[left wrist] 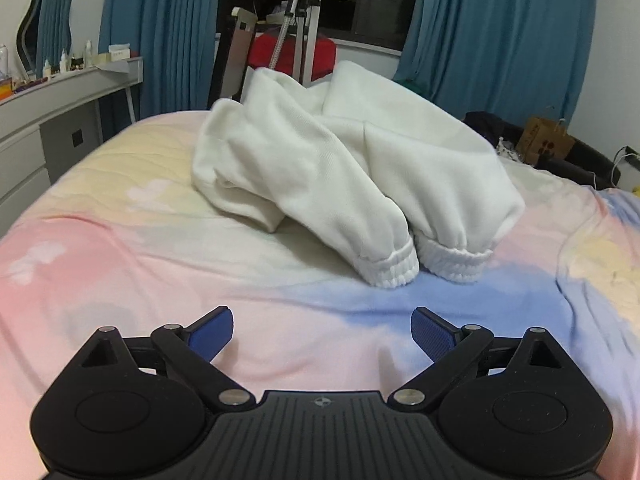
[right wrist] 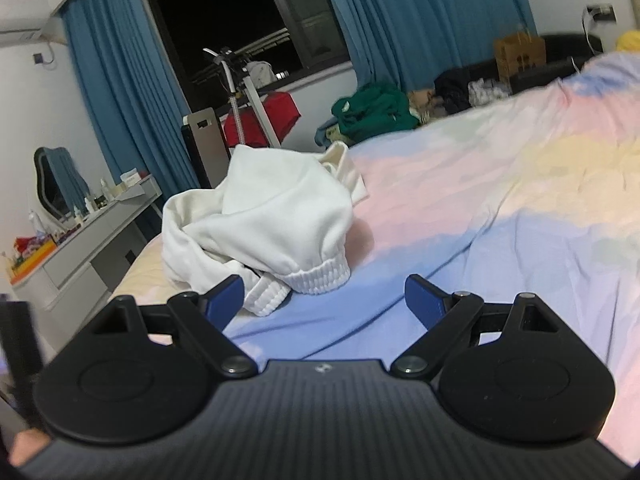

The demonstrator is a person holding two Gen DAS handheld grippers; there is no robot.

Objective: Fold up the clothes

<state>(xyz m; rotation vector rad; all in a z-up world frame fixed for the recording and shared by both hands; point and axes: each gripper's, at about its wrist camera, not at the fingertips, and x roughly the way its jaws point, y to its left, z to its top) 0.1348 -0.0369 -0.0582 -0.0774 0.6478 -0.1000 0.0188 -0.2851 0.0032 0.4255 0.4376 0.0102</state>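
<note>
A crumpled pair of white sweatpants point(left wrist: 344, 160) lies on the pastel bedsheet point(left wrist: 120, 264), its two elastic cuffs point(left wrist: 420, 266) pointing toward me. My left gripper point(left wrist: 322, 334) hovers over the sheet short of the cuffs, jaws wide apart with nothing between them. In the right wrist view the same sweatpants point(right wrist: 264, 216) sit ahead and to the left. My right gripper point(right wrist: 324, 300) is open too, empty, its left pad point(right wrist: 226, 300) overlapping one cuff point(right wrist: 266, 298) in the picture; whether they touch I cannot tell.
A grey dresser point(left wrist: 52, 120) with bottles and a mirror stands left of the bed. Blue curtains point(left wrist: 500, 32), a dark window and a stand with a red item point(left wrist: 288, 54) lie beyond. Clothes point(right wrist: 376, 110) and a cardboard box point(right wrist: 520, 56) crowd the far right side.
</note>
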